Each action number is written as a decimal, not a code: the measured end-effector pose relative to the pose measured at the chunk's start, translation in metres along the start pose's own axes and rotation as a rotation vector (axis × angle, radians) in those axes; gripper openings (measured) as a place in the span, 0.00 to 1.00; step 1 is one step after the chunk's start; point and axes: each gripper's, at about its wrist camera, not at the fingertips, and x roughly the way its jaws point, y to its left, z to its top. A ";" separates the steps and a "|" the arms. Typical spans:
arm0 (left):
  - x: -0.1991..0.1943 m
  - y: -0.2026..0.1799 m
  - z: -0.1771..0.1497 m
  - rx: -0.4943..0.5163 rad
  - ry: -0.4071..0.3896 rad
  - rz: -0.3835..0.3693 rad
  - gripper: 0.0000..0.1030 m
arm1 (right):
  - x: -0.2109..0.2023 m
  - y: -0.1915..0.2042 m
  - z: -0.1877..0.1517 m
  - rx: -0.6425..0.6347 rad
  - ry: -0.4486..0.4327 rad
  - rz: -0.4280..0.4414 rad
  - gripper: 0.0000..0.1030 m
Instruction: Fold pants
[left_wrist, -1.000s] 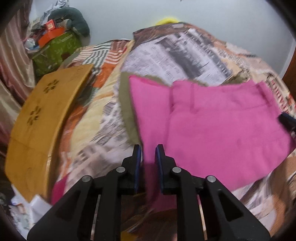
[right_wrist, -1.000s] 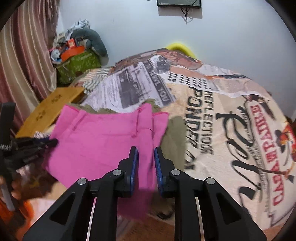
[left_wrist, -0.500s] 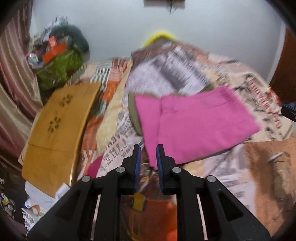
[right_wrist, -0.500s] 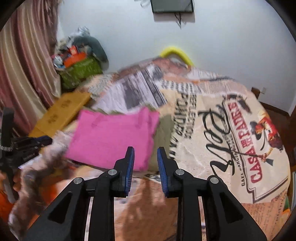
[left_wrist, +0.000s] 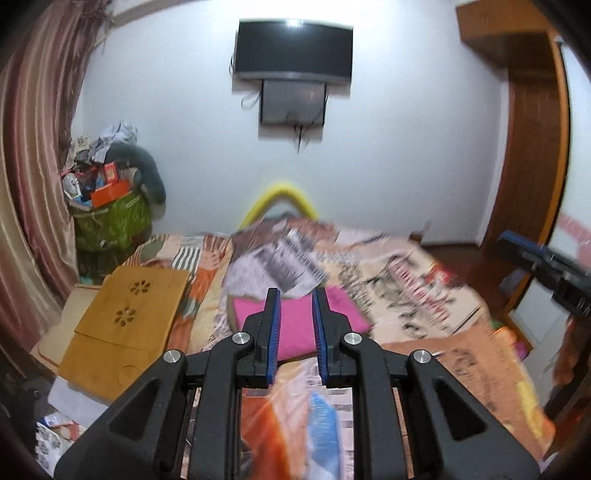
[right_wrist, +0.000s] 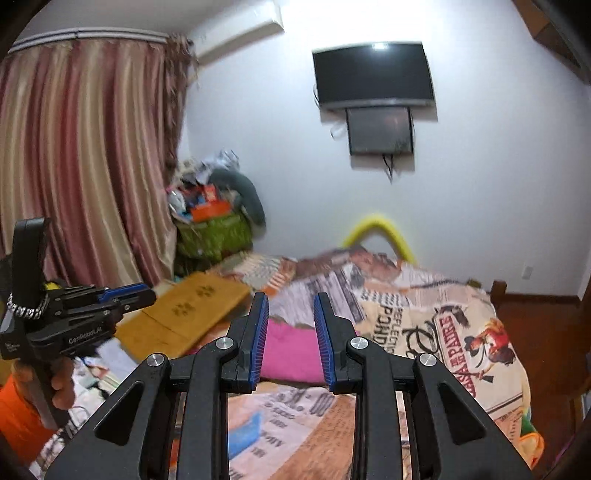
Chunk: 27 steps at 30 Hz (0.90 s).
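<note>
Bed (right_wrist: 461, 332): patterned cover spread flat, serving as the folding place.
Pants (left_wrist: 295, 328): pink, lying folded mid-bed, apparently finished.
Left claw (left_wrist: 295, 332): released, raised clear, holding nothing.
Right claw (right_wrist: 290, 338): released, likewise empty.

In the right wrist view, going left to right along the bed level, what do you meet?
left gripper → wooden lap desk → pink pants → printed bedspread

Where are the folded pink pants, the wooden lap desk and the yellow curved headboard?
folded pink pants (left_wrist: 295, 328): left wrist view, middle of cloth.
wooden lap desk (left_wrist: 125, 317): left wrist view, top board.
yellow curved headboard (right_wrist: 384, 225): right wrist view, arch top.
</note>
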 end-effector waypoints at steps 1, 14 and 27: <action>-0.016 -0.003 0.000 -0.002 -0.027 -0.007 0.17 | -0.012 0.005 0.000 -0.003 -0.021 0.001 0.22; -0.165 -0.038 -0.024 0.013 -0.265 -0.036 0.17 | -0.110 0.062 -0.014 -0.074 -0.188 0.006 0.22; -0.201 -0.054 -0.051 0.010 -0.349 0.022 0.77 | -0.131 0.068 -0.028 -0.038 -0.201 -0.029 0.63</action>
